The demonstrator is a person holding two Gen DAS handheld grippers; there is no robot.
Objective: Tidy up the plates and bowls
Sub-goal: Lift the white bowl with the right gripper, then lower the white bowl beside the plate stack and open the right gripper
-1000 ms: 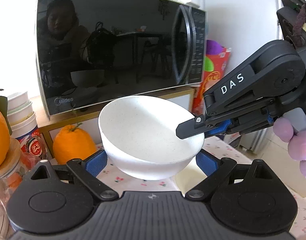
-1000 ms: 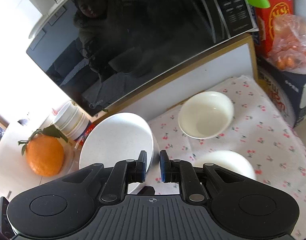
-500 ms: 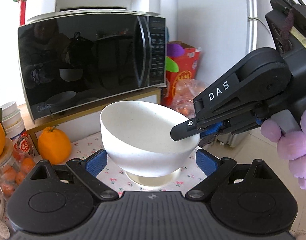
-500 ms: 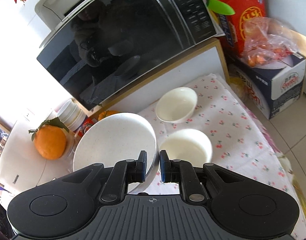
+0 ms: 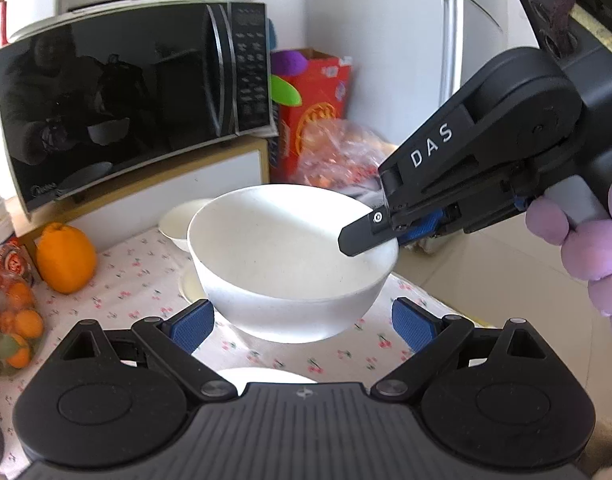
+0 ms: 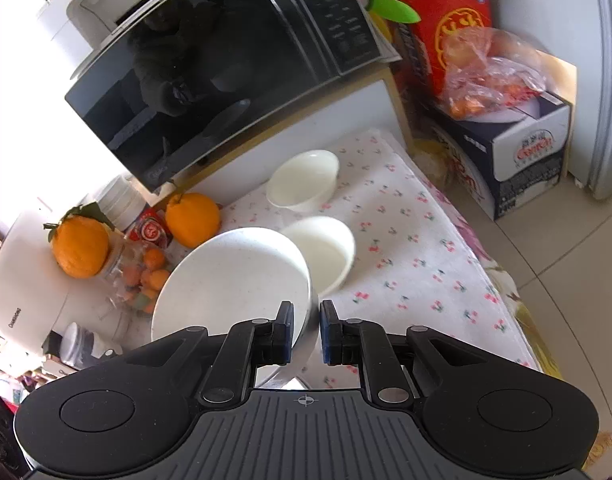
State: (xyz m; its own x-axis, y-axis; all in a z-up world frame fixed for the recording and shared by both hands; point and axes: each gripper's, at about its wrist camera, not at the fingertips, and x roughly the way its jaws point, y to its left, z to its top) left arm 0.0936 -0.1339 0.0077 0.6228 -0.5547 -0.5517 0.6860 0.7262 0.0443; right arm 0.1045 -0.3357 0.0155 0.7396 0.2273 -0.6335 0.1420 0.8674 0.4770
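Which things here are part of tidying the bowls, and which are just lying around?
Job: speckled bowl gripped at its rim by the right gripper; two cream bowls on the cloth.
Lying about: oranges, microwave, bagged fruit.

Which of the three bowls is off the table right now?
The speckled white bowl, clamped at its rim by the right gripper; both cream bowls sit on the cloth.

black tongs (image 5: 302, 324), blue pads (image 5: 411, 328), white "das" lettering

White speckled bowl (image 6: 234, 280) raised, tilted, above cream bowls (image 6: 325, 252).
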